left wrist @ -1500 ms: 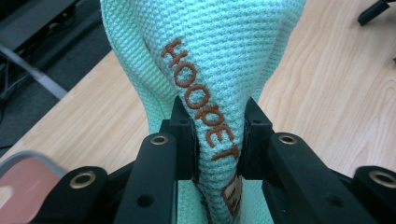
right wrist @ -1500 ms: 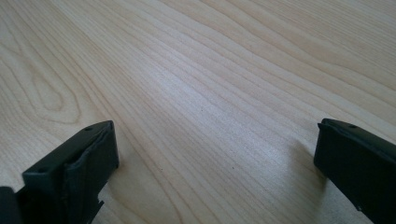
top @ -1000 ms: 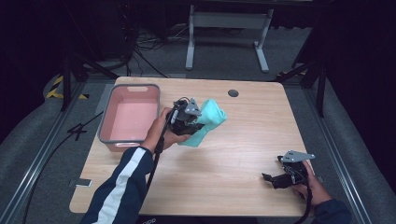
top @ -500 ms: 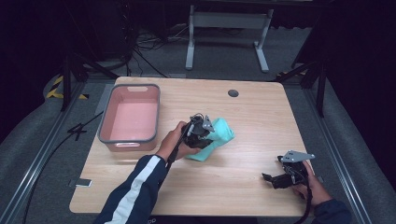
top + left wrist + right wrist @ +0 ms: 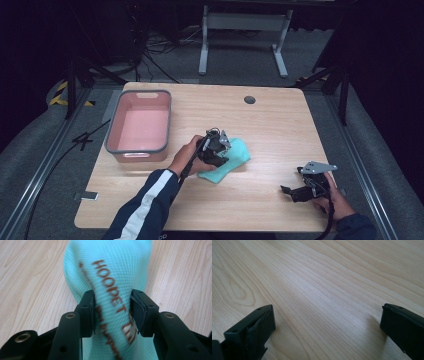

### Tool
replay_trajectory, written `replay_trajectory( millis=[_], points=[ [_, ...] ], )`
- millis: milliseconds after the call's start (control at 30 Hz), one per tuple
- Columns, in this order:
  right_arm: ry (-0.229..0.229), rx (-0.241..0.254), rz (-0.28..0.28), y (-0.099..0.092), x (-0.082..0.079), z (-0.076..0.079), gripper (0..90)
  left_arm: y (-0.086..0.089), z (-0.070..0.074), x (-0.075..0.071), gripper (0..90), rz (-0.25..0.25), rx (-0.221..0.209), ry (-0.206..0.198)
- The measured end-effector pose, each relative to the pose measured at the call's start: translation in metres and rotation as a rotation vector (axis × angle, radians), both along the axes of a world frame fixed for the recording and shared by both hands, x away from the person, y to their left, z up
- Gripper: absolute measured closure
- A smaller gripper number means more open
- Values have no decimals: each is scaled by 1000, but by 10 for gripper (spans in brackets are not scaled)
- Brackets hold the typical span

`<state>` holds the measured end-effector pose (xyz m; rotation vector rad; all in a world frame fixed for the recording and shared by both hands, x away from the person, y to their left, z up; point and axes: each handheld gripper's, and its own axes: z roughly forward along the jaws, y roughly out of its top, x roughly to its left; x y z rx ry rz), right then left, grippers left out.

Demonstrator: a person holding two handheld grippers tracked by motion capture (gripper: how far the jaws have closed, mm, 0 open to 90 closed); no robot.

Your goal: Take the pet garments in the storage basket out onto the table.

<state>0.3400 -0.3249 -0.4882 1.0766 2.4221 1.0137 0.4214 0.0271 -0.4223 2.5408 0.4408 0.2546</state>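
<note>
A teal sock with brown lettering lies on the wooden table, right of centre. My left gripper is down on the sock's left end. In the left gripper view the sock fills the gap between the jaws of my left gripper. Those jaws have just been opening, but both pads still touch the pinched fabric. My right gripper rests near the table's front right corner. In the right gripper view, that gripper stands wide open over bare wood.
A pink bin with a grey rim stands at the table's left side, nothing visible inside. A dark round grommet sits near the far edge. Bare wood lies between the sock and my right gripper.
My left gripper has come down and toward the front with the sock, from held up in the air to lying on the table. The right gripper has not moved.
</note>
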Motion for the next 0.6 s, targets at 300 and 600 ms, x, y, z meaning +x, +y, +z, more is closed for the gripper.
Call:
replay_trajectory(
  millis=[300, 600],
  points=[
    [0, 0, 0, 0, 0, 0, 2, 1, 0, 0, 527, 6, -2, 5],
    [0, 0, 0, 0, 0, 0, 2, 6, 5, -1, 460, 18, -14, -14]
  ],
)
